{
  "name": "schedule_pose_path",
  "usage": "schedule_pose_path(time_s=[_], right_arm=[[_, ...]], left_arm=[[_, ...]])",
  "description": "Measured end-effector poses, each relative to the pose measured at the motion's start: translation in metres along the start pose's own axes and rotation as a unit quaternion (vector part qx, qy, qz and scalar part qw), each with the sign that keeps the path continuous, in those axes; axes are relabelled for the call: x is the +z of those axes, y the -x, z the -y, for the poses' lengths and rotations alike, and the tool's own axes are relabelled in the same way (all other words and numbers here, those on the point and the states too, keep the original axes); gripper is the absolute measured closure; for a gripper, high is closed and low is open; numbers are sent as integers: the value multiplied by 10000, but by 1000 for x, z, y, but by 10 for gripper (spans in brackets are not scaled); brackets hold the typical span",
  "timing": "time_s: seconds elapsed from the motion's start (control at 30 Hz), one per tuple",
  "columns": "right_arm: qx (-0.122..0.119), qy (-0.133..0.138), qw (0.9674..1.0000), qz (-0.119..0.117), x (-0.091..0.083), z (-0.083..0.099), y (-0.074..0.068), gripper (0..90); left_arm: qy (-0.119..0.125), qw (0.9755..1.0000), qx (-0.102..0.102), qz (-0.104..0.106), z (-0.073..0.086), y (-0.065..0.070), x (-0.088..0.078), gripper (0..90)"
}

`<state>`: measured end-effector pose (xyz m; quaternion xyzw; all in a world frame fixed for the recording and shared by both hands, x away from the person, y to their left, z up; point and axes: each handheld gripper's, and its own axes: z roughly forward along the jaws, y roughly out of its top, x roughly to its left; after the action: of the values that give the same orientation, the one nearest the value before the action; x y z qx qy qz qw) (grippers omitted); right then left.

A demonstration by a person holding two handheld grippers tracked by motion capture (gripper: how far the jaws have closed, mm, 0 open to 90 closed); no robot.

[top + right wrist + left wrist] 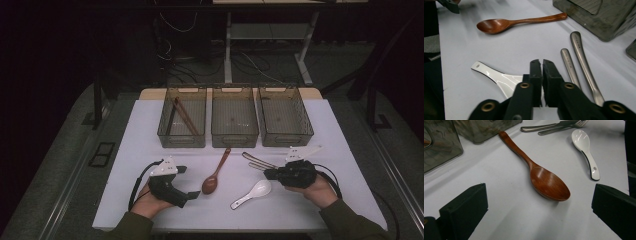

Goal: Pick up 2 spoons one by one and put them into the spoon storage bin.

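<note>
The high view is dim: the room beyond the white table (pixel 150 200) sinks into near black, and the picture is soft and grainy. The gripper views are brighter, with light from above. Glare streaks the wooden spoon (pixel 549 183) and the white spoon (pixel 584 147). Soft shadows lie under both. The near jaws blur slightly.

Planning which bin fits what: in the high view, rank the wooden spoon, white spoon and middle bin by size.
1. middle bin
2. wooden spoon
3. white spoon, only slightly shorter than the wooden one.
</note>
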<state>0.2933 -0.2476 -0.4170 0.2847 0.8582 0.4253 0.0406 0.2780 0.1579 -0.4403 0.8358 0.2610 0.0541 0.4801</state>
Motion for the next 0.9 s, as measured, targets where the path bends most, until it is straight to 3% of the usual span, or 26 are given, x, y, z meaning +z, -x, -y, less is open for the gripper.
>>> schedule_pose_path(time_s=[0.27,0.47,0.9], right_arm=[[-61,-193,9997,109,18,-4,-1,893],[-122,-518,9984,166,35,-5,4,893],[-162,-802,9965,152,26,3,5,893]], left_arm=[[-28,10000,12,21,0,-1,2,0],[-33,10000,32,34,-1,-1,3,0],[-24,10000,27,38,-1,-1,2,0]])
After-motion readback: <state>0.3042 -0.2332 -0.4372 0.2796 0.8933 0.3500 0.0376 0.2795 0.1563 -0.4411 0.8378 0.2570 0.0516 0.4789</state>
